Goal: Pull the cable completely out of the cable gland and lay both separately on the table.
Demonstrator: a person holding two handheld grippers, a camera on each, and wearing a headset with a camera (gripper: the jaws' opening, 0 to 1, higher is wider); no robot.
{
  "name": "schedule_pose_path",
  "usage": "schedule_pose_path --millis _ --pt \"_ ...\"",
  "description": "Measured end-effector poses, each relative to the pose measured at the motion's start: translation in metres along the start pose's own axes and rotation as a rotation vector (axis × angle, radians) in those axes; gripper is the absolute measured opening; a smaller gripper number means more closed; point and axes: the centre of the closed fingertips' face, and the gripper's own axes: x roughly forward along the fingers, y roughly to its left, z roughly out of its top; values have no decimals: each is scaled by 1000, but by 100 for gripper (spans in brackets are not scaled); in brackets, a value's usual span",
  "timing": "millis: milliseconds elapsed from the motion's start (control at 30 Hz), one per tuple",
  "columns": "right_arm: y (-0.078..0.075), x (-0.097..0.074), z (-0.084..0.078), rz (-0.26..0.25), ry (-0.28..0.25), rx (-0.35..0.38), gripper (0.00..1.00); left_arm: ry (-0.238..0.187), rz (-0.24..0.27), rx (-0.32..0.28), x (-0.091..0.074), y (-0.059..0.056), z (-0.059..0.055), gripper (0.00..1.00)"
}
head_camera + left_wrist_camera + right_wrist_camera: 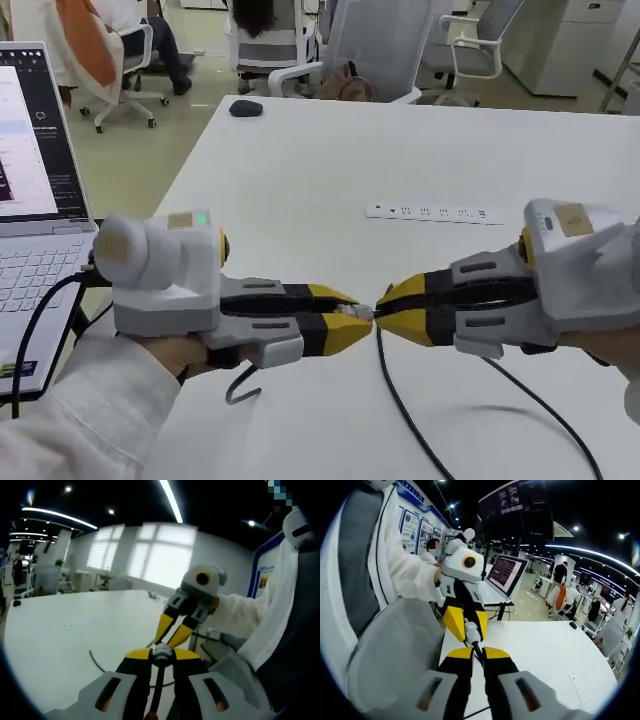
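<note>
My two grippers meet tip to tip above the white table (300,180). The left gripper (352,316) is shut on the small pale cable gland (358,312), which also sits between its yellow tips in the left gripper view (161,651). My right gripper (388,305) is shut on the black cable (400,400) just beside the gland. From there the cable drops to the table and trails toward me. A short hooked cable end (240,385) hangs under the left gripper. In the right gripper view the cable (478,652) runs from my jaws into the gland (471,630).
An open laptop (30,200) stands at the table's left edge with a dark lead hanging by it. A white power strip (430,212) lies mid-table and a dark mouse (245,108) at the far edge. Office chairs and seated people are beyond.
</note>
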Motion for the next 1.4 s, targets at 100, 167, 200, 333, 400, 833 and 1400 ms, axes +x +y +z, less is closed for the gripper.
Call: schedule_pose_path --millis 100,167,200,333,400,833,1400 --pt "1 1 0 -1 -2 5 6 0 -2 -5 0 0 -1 17" --pt "1 1 -1 -2 -5 8 6 1 -3 -7 0 -1 -2 17" --pt "2 1 -1 -2 -7 11 6 2 -3 -5 0 -1 -2 17" --pt "-1 -1 -6 -15 4 19 5 5 2 -5 -4 1 -2 17" --pt "-4 -4 -11 -25 9 29 5 -1 8 -9 -8 4 -2 17" --pt "-17 -23 -53 -76 108 84 5 -18 25 -12 -20 9 1 17" --pt "-19 -31 -68 -113 124 143 5 -71 22 -45 -19 7 12 17"
